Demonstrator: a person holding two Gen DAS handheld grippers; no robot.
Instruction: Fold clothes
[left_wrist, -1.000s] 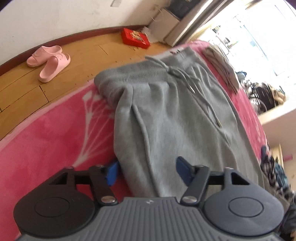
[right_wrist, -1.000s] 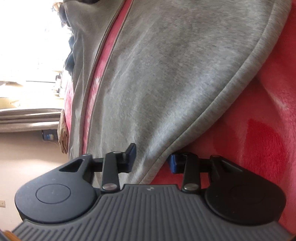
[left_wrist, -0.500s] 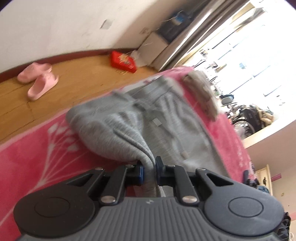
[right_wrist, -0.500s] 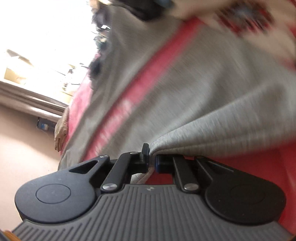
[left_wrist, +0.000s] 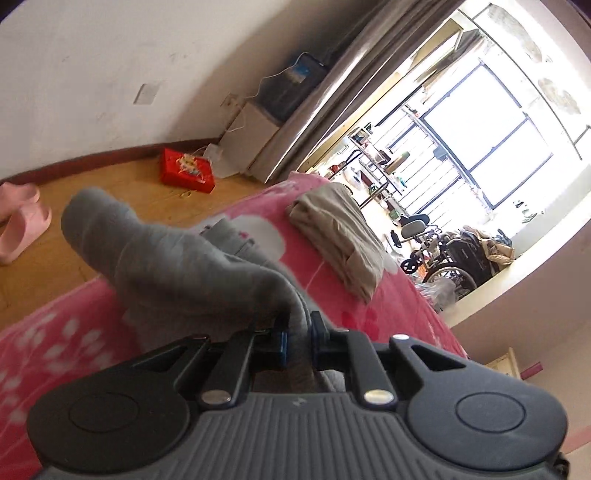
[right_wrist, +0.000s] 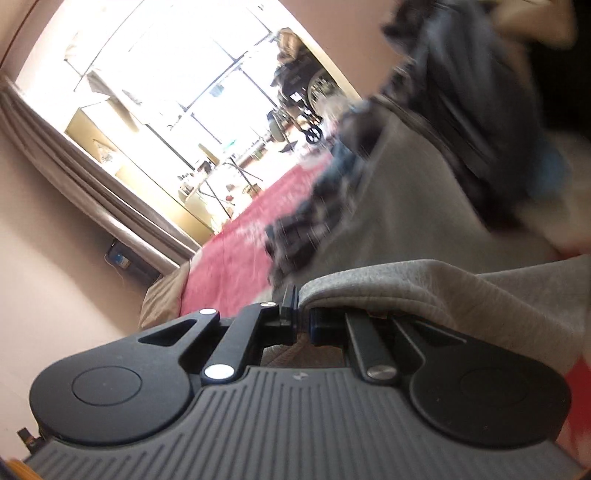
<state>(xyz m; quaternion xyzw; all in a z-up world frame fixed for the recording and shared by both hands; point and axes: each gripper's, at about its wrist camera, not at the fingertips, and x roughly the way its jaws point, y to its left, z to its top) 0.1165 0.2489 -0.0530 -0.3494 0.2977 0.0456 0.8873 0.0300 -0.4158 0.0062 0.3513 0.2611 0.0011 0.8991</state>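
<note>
A wide pink-red fleece blanket with pale flower prints covers the bed, and the grey sweatshirt-knit jogging trousers are lifted off it in a bunched fold hanging between the two tools. In the left wrist view the left gripper has its jaws nearly together, clamped on a thick ridge of that grey fabric, which rises ahead of the fingers and drapes back toward the blanket. In the right wrist view the right gripper is pinched almost fully closed on a hemmed edge of the same trousers, the cloth spilling over its right finger. Farther up the bed lies a folded beige garment. On the wooden floor sit a flat red box and pale pink rubber slippers.
</note>
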